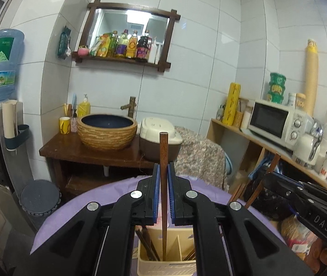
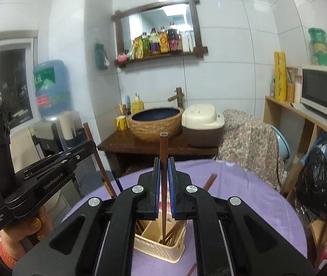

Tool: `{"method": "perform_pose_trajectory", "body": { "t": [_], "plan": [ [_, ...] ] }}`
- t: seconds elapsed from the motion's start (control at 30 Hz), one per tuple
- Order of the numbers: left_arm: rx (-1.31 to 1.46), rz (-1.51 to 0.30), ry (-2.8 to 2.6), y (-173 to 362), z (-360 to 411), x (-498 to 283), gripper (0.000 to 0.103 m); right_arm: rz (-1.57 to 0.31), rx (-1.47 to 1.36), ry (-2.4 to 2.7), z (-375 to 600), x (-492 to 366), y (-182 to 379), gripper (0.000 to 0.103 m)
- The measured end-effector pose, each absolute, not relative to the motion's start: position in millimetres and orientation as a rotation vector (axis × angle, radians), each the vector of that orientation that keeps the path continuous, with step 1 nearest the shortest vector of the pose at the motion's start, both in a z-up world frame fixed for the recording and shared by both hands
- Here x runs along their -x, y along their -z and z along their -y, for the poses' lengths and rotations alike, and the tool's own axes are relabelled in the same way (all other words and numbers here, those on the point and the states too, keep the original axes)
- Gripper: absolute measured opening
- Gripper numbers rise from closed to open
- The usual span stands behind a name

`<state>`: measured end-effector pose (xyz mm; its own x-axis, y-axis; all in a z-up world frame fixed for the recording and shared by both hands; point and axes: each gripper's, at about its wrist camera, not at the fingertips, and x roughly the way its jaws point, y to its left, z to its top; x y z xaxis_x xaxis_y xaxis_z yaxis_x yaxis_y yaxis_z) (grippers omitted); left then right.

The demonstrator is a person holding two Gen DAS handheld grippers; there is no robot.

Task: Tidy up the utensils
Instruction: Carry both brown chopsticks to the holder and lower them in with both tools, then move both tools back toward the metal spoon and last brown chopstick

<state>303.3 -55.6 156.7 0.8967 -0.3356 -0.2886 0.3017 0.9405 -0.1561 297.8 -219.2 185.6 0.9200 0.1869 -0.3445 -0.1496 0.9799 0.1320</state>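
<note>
My left gripper (image 1: 164,168) is shut on a brown wooden chopstick (image 1: 164,147), which stands upright between the blue pads. Its lower end shows over a cream utensil holder (image 1: 154,266) with several chopsticks inside. In the right wrist view my right gripper (image 2: 164,161) is likewise shut on an upright chopstick (image 2: 164,145) above the same holder (image 2: 154,250). Each view shows the other gripper to the side: the right gripper (image 1: 270,173) with its slanted chopstick (image 1: 259,188), and the left gripper (image 2: 93,146) with its chopstick (image 2: 101,168), held by a hand (image 2: 25,227).
The holder stands on a round table with a purple cloth (image 2: 244,197). Loose chopsticks (image 2: 209,181) lie on the cloth behind the holder, and another (image 2: 191,270) in front. Beyond are a basin (image 1: 107,131), a rice cooker (image 1: 159,138), a cloth-draped chair (image 2: 248,133) and a microwave (image 1: 276,124).
</note>
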Motion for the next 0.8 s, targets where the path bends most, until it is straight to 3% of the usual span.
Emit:
{"method": "perform_pose_trajectory", "body": {
  "t": [0.27,0.53,0.57,0.6,0.63,0.67,0.73,0.8],
  "plan": [
    [0.106,-0.414,0.340,-112.1,55.0,-310.1,0.008,-0.447,-0.130,-0.187,218.5,-309.3,-134.9,0.007],
    [0.106,-0.454,0.354,-94.8,57.3,-312.3,0.009,-0.426,-0.140,-0.196,220.2,-309.7,-127.1,0.008],
    [0.106,-0.458,0.362,-94.9,56.6,-311.0,0.009,-0.429,-0.136,-0.199,219.5,-310.0,-125.9,0.011],
    [0.105,-0.460,0.373,-94.9,55.9,-308.9,0.012,-0.434,-0.130,-0.199,219.2,-310.0,-123.8,0.020],
    [0.101,-0.456,0.378,-94.9,55.3,-305.4,0.021,-0.432,-0.130,-0.200,219.9,-308.6,-122.1,0.029],
    [0.096,-0.449,0.380,-94.6,54.6,-301.7,0.027,-0.427,-0.134,-0.201,220.3,-306.9,-120.6,0.050],
    [0.088,-0.432,0.390,-94.4,51.4,-292.0,0.048,-0.397,-0.143,-0.189,222.2,-300.0,-118.6,0.055],
    [0.077,-0.418,0.396,-93.2,46.9,-282.3,0.052,-0.384,-0.126,-0.178,221.9,-294.6,-117.9,0.055]
  ]
}}
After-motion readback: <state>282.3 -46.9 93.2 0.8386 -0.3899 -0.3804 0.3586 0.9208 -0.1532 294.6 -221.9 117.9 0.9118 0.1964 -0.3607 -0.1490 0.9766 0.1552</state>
